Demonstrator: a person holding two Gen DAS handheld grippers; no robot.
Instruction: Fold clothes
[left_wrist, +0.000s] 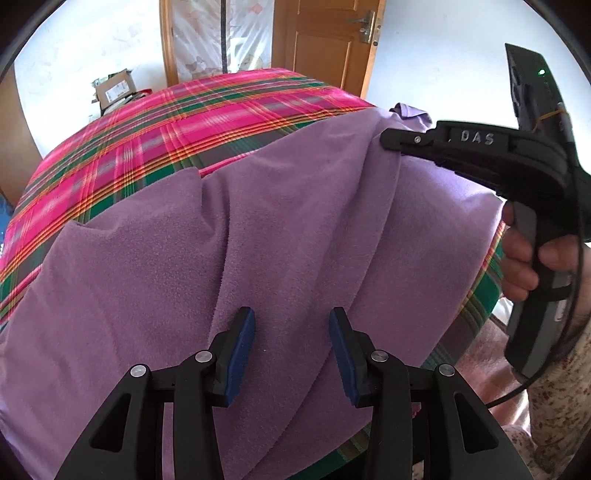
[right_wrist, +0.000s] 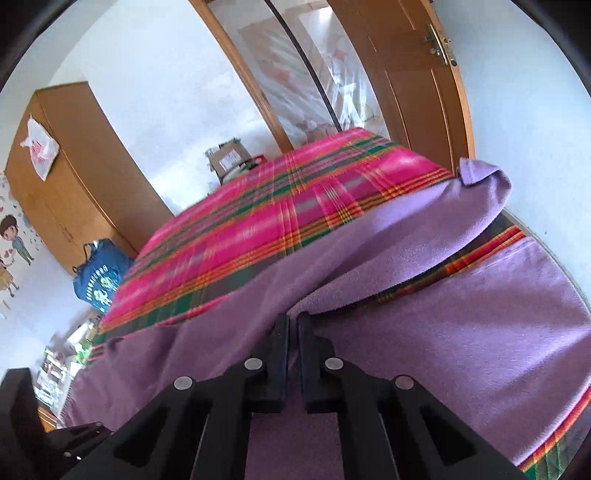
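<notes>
left gripper (left_wrist: 291, 343) jaws apart over purple cloth (left_wrist: 221, 258) | right gripper (right_wrist: 291, 332) clamped on cloth fold – lifted off plaid bed (right_wrist: 258, 206) right edge | beyond bed – box (left_wrist: 116, 88), door (left_wrist: 325, 40)

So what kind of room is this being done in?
Most likely a home bedroom: a bed under a plaid sheet, a wooden wardrobe against the wall, and a wooden door behind.

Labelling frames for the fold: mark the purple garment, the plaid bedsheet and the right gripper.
purple garment (left_wrist: 155, 266), left wrist view, flat middle.
plaid bedsheet (left_wrist: 184, 122), left wrist view, bare pink area.
right gripper (right_wrist: 291, 332), right wrist view, between fingertips.
</notes>
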